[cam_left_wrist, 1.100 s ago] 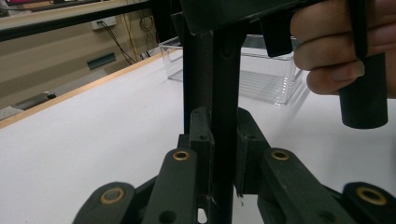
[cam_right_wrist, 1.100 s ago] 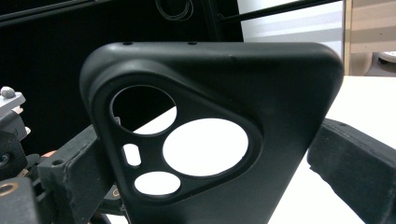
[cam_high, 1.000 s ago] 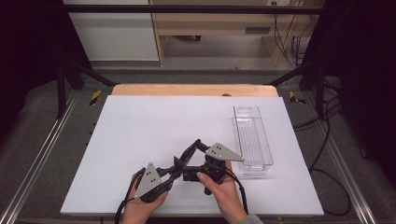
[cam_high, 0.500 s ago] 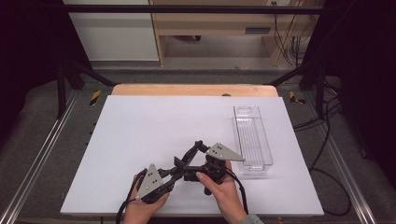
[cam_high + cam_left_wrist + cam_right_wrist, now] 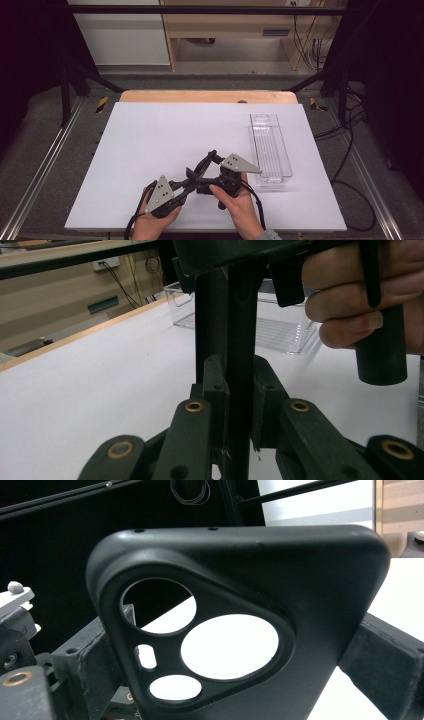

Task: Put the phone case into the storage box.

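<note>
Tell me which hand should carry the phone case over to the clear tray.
Right, probably. The right gripper clamps the phone case across its width and sits nearer the clear tray. The left gripper pinches only the case's thin edge from the side away from the tray.

even overhead light — dark, soft edges

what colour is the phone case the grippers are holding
Plain matte black, with camera cutouts; the phone case shows best in the right gripper view.

White table top [image 5: 150, 145], grey carpet floor [image 5: 45, 125], wooden bench [image 5: 235, 30] behind, dark surroundings
</note>
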{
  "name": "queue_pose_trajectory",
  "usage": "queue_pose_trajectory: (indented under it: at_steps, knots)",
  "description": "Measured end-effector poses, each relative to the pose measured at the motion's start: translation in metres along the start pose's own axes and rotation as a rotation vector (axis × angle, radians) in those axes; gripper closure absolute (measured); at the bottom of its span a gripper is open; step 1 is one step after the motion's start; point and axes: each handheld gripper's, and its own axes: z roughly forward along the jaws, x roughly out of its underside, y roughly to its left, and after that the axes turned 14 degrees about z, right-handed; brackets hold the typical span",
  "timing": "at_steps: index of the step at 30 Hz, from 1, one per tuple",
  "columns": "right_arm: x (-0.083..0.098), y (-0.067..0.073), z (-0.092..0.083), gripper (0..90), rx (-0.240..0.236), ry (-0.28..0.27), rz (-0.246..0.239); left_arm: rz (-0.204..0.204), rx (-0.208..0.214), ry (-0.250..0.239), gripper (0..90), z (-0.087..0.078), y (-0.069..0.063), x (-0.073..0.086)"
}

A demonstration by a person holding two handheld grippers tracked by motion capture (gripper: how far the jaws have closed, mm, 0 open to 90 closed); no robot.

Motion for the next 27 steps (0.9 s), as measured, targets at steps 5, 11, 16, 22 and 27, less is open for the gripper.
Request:
queue_pose_trajectory:
  at_steps: [5,11,16,22,27]
  knots:
    - [0.0004,0.0001,0.0002,7.7,-0.001,-0.002,0.004,-0.005,0.004,-0.001,80.8,0.0003,-0.0001,0.0002]
    - [0.0004,0.0004,-0.0002,9.5,0.001,-0.009,0.002,-0.012,0.007,-0.004,80.8,0.0007,-0.0004,0.0005]
    - [0.0001,0.0001,-0.0006,11.4,0.003,-0.011,0.009,-0.017,0.008,-0.004,80.7,0.0008,-0.0001,0.0009]
    - [0.0003,0.0002,-0.0008,12.5,0.004,-0.009,0.008,-0.024,0.01,-0.004,80.7,0.0015,0.0,0.0014]
    - [0.0002,-0.0001,-0.0007,12.9,0.008,-0.005,0.009,-0.025,0.013,-0.002,80.7,0.0017,-0.0005,0.002]
